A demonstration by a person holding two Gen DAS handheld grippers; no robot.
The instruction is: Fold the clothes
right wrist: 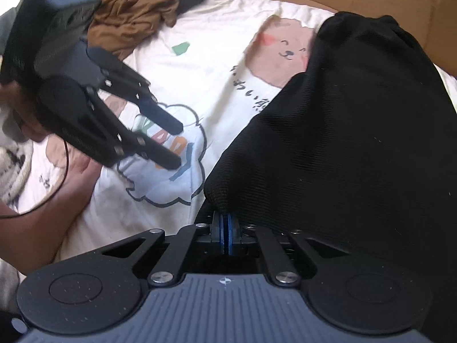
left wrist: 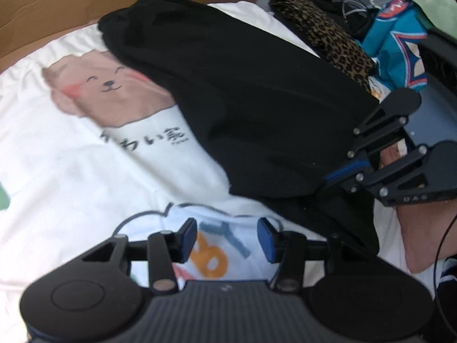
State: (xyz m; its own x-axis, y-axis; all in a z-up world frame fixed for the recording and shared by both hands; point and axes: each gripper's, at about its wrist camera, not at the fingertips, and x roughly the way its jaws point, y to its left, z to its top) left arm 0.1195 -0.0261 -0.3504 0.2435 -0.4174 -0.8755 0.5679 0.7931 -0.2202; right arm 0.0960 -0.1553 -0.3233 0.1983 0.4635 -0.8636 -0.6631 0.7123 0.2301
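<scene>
Right gripper [right wrist: 224,223] clamped on black garment [right wrist: 342,143], left gripper [left wrist: 227,238] apart over white sheet [left wrist: 71,171].

Your right gripper [right wrist: 225,230] has its blue pads pressed together on the near edge of the black garment [right wrist: 342,131], which fills the right side. Your left gripper [right wrist: 177,145] hovers at left, jaws apart, nothing between them, over the cloud print on the white bedsheet [right wrist: 217,45]. A brown cloth [right wrist: 128,20] lies crumpled far left.
</scene>
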